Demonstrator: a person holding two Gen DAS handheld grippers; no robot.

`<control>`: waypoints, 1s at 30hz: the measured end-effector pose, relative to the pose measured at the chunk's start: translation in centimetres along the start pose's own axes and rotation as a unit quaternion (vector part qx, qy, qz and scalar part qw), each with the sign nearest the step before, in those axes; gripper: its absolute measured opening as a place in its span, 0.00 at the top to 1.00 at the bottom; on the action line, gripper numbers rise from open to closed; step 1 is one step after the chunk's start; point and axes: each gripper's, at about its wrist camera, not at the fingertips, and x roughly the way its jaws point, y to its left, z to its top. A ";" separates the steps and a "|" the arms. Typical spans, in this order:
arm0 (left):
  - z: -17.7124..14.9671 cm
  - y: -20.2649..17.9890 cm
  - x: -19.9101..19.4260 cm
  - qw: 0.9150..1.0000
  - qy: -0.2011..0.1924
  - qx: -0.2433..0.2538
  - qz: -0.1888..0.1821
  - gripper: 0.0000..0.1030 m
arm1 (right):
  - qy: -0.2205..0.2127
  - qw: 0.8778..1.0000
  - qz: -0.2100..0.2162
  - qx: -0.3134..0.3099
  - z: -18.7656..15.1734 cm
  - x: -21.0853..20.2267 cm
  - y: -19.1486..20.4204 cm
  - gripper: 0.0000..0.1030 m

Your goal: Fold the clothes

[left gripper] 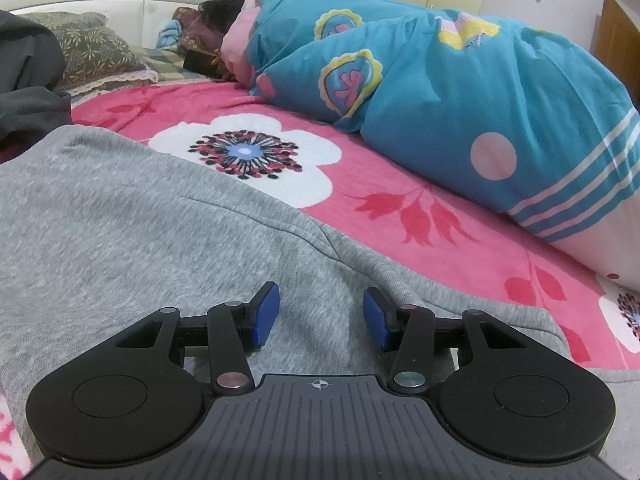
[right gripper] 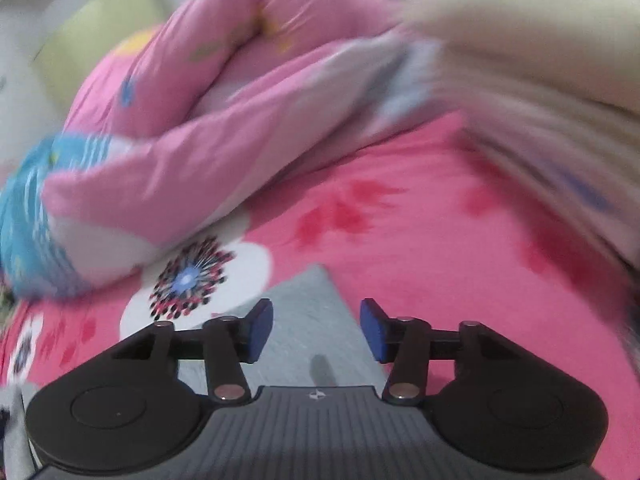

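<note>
Pink flowered bed cover (left gripper: 400, 216) under grey garment (left gripper: 140, 220), rolled quilt (left gripper: 460, 92)

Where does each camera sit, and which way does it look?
Left wrist: on the left gripper, low over the grey garment, facing the blue quilt; only its open fingers show.
Right wrist: on the right gripper, open, above a grey garment corner; blurred.
Shared: the pink floral bedspread, the quilt and grey fabric.

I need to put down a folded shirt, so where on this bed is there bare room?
The pink floral bedspread is free between the grey garment and the blue quilt, around the big white flower. The far left is crowded with pillows and dark clothing; the quilt fills the right side.
</note>
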 end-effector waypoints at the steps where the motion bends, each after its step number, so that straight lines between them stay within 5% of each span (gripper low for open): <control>1: 0.0 0.0 0.0 1.000 0.000 0.000 0.000 0.55 | 0.011 1.000 0.004 -0.011 0.6 1.4 0.3 0.42; 7: -0.1 -0.3 0.1 1.000 -0.001 0.009 0.006 0.55 | 0.061 0.998 0.003 -0.014 2.2 7.2 -0.4 0.40; 12: -0.1 -0.3 0.1 1.000 -0.002 0.010 0.007 0.55 | 0.068 0.996 0.031 -0.041 1.5 7.8 0.7 0.42; 15: -0.1 -0.3 0.1 1.000 -0.002 0.011 0.007 0.55 | 0.062 0.995 0.014 -0.070 1.1 7.7 1.6 0.79; 17: -0.1 -0.3 0.1 1.000 -0.003 0.011 0.007 0.55 | 0.048 0.995 0.008 -0.088 0.9 7.2 2.3 0.91; 24: -0.1 -0.3 0.1 1.000 -0.003 0.010 0.005 0.55 | -0.038 0.991 -0.031 -0.125 0.8 4.9 3.6 0.94; 30: -0.2 -0.3 0.1 1.000 -0.003 0.014 0.007 0.54 | -0.045 0.989 -0.068 -0.121 0.3 6.5 2.0 0.95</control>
